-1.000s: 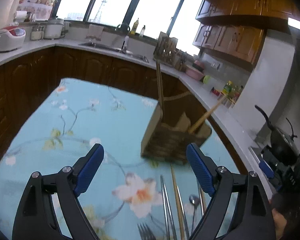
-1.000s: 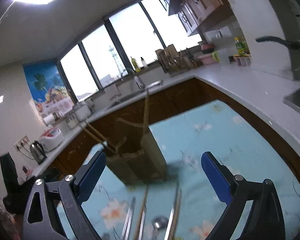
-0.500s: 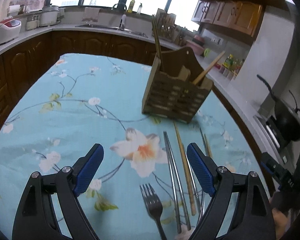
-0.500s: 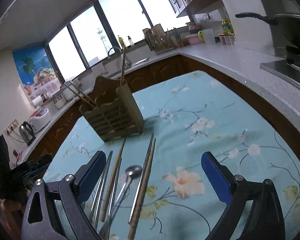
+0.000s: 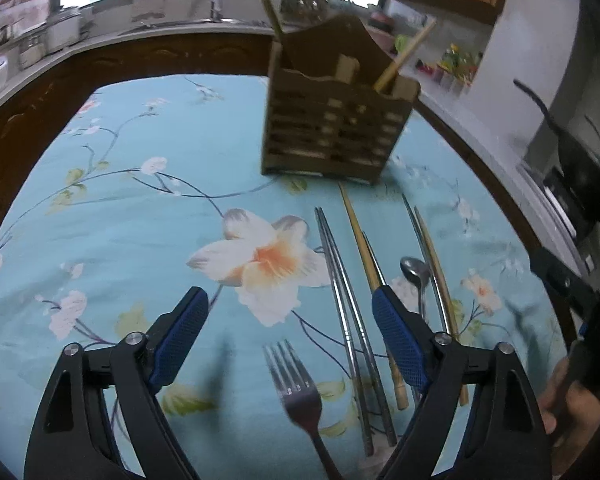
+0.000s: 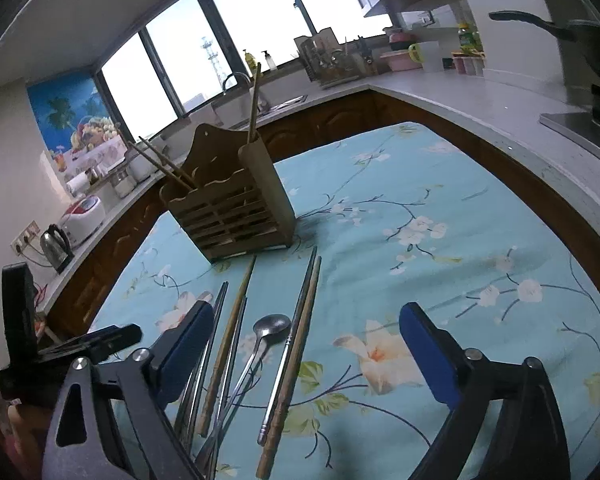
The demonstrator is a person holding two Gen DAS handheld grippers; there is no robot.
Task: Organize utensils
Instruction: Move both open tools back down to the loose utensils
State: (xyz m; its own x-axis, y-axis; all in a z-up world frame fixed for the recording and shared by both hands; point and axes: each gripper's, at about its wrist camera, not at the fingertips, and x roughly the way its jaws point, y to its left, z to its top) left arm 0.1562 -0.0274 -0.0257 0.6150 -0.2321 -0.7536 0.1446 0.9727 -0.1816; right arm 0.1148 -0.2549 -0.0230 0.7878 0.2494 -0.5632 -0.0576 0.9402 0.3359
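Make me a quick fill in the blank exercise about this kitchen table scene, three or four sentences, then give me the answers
1. The fork lies flat on the ______ tablecloth.
2. The wooden utensil holder already has ______ standing in it.
3. Both the left gripper and the right gripper are ______ and hold nothing.
4. The spoon lies on the table with its bowl pointing toward the ______.

Answers: floral; chopsticks; open; holder
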